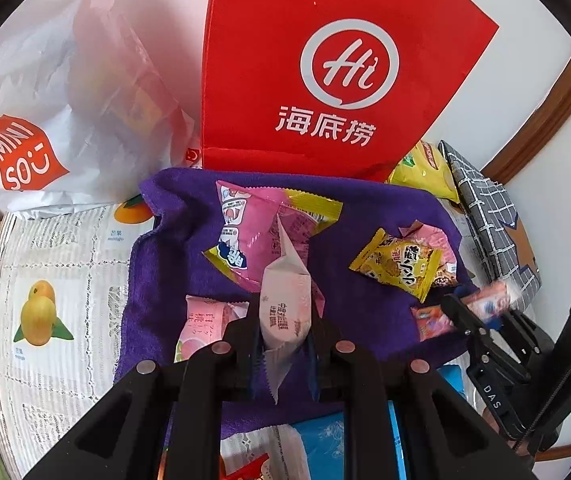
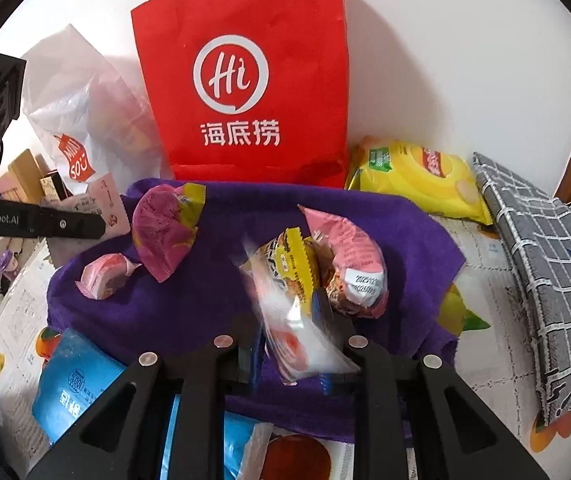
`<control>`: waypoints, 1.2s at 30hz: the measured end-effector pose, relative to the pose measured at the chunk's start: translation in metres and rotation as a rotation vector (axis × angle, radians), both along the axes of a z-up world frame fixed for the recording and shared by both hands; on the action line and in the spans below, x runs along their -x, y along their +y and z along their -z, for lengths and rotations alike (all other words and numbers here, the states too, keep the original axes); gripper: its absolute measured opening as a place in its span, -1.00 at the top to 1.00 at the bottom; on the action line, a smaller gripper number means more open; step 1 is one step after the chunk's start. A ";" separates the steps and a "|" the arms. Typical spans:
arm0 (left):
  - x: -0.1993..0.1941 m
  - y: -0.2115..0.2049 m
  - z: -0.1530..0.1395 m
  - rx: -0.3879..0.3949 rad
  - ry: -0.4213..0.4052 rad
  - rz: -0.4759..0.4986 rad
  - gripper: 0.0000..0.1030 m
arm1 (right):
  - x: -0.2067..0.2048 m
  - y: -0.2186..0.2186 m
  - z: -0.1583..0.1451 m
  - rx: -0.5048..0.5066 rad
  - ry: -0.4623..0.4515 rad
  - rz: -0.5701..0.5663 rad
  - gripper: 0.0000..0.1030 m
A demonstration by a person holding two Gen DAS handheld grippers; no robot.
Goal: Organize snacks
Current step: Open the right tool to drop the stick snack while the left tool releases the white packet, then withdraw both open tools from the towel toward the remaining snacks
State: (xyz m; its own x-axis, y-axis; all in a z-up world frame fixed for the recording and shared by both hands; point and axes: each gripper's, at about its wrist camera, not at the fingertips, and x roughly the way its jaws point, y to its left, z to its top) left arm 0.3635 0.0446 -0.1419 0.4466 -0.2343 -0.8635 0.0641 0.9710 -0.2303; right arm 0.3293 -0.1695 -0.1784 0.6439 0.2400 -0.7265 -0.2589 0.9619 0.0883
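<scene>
A: Where are the snacks right now?

B: Each gripper has one. The left gripper (image 1: 285,344) is clamped on a pale pink packet (image 1: 284,312). The packet lies the long way between the jaws and pokes out past them, over the near half of the purple towel (image 1: 173,216).

A: And the other one?

B: The right gripper (image 2: 301,344) is clamped on a clear packet with red on it (image 2: 301,336). It looks blurry. It also runs the long way along the jaws, over the near edge of the towel.

A: Where should they go?

B: I think into a bag. The red bag (image 1: 325,60) stands upright at the far edge of the towel, straight ahead of both grippers. The white bag (image 1: 45,92) leans by the far left corner. The left gripper is nearer to that one.

A: How many snacks are left on the towel?

B: I count four. A big pink bag with yellow ends (image 1: 261,232) sits in the middle. A small pink pack (image 1: 201,328) is near the left edge. A yellow packet (image 1: 399,270) lies on a pink packet (image 1: 429,236) near the right edge.

A: Anything else?

B: One yellow chip bag (image 2: 417,176) is off the towel, at the far right, by the wall. One grey checked cloth (image 2: 541,264) lies to the right. A blue pouch (image 2: 71,384) sits at the near left corner.
</scene>
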 end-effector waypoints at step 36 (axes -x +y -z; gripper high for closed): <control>-0.001 -0.008 0.004 -0.038 0.020 0.015 0.36 | 0.015 -0.006 -0.018 0.017 -0.050 0.051 -0.29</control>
